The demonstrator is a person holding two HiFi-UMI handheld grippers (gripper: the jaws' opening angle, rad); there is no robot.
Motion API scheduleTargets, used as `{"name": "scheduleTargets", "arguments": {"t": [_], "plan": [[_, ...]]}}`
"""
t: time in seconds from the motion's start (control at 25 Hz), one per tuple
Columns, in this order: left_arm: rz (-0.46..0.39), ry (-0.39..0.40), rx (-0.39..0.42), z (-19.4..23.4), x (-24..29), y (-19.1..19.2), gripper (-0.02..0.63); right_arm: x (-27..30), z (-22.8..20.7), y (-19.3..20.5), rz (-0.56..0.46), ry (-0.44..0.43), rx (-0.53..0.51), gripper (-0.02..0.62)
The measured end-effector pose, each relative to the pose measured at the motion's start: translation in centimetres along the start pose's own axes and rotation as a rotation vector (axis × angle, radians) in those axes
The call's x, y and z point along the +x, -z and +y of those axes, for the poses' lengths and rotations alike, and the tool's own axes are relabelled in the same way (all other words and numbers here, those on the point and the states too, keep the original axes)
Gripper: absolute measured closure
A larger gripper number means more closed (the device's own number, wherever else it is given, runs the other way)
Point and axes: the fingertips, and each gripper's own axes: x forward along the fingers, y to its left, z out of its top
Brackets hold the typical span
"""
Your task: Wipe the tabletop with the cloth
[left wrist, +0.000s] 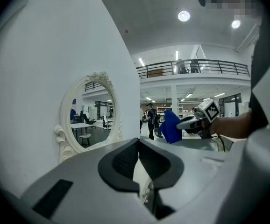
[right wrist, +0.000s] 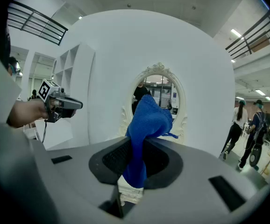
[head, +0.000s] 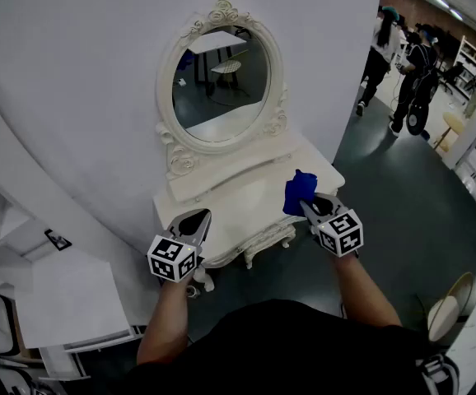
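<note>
1. The right gripper (right wrist: 136, 166) has its dark ribbed fingers (right wrist: 115, 158) pressed onto a bright blue terry cloth (right wrist: 146, 120), which bunches up above them and hangs a little below.
2. Under the fingers a strip of the white carved table (right wrist: 128, 193) shows.
3. Behind the cloth stands an oval mirror in an ornate white frame (right wrist: 159, 69), set against a curved white wall (right wrist: 125, 50).
4. At left, a hand (right wrist: 27, 112) holds the left gripper (right wrist: 78, 105), topped by its marker cube (right wrist: 45, 90), well apart from the cloth.
5. At far right are two people (right wrist: 255, 134).
</note>
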Motion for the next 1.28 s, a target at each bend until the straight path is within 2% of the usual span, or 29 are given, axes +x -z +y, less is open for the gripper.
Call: {"name": "scheduleTargets", "arguments": {"t": [0.32,0.6,0.76,0.96,1.28], "plan": [[-0.006,0.020,0.001,2.0,-1.9,0.6,0.592,1.3,2.5,0.1,0.015,0.029,0.001,0.538],[-0.002,0.034,-0.019,3.7,-2.0,2.0,0.592,2.7,4.0,0.5,0.020,0.021,0.019,0.538],[0.007,0.038,-0.020,4.4,-0.8,2.3,0.592,3.9,2.6,0.8,0.026,0.035,0.033,0.538],[0.022,0.016,-0.018,5.9,2.1,2.3,0.592,6.6,0.2,1.5,0.029,0.009,0.039,0.538],[0.051,-0.050,-0.032,8.8,10.8,2.1,0.592,13.4,-8.2,2.7,0.052,-0.056,0.043,0.538]]}}
